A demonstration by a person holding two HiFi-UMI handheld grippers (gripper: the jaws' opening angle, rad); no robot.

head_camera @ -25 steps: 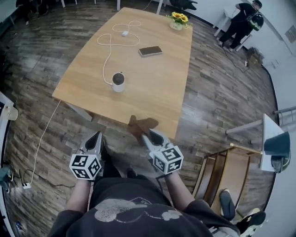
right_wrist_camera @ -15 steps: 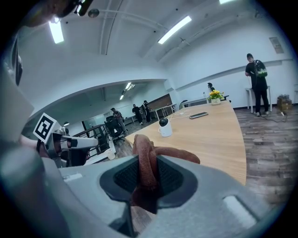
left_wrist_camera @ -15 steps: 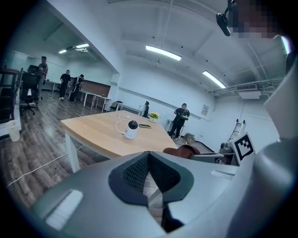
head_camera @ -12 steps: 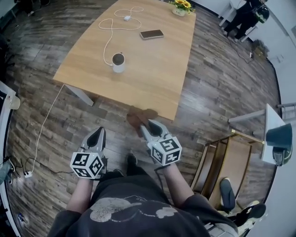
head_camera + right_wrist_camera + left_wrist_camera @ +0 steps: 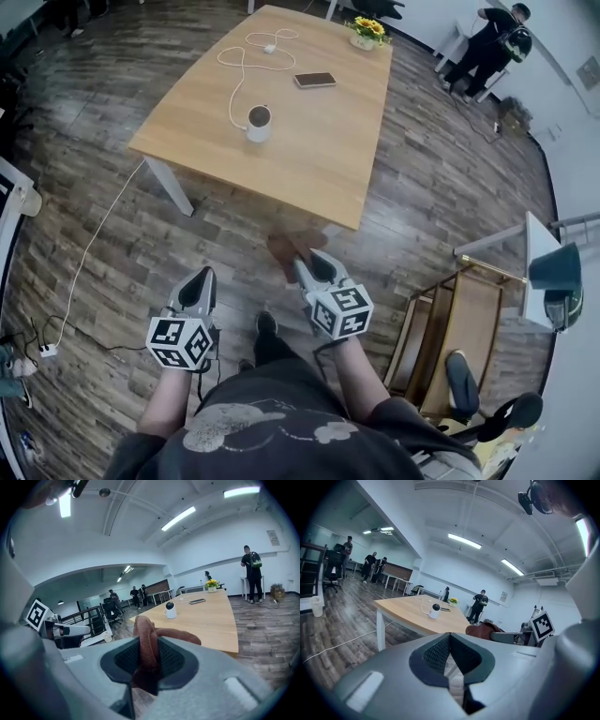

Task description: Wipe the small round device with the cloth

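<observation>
The small round white device [image 5: 258,123] stands on the wooden table [image 5: 319,159], with a white cable [image 5: 246,58] running from it. My right gripper [image 5: 307,266] is shut on a brown cloth [image 5: 288,247], held over the floor short of the table's near edge. In the right gripper view the cloth [image 5: 147,637] is pinched between the pads, and the device [image 5: 170,610] is far ahead. My left gripper [image 5: 199,284] hangs over the floor to the left, shut with nothing in it. In the left gripper view the device [image 5: 435,611] sits well ahead of the gripper [image 5: 450,644].
A phone [image 5: 315,81] and a pot of yellow flowers [image 5: 364,33] lie farther back on the table. A white cord [image 5: 89,267] trails across the wooden floor at the left. A wooden chair [image 5: 450,342] and a white side table [image 5: 539,272] stand at the right. A person [image 5: 487,42] stands far behind.
The table and device have shifted up and away in the head view. The cloth, earlier over the table's near edge, now hangs over the floor. Both grippers keep their grip states.
</observation>
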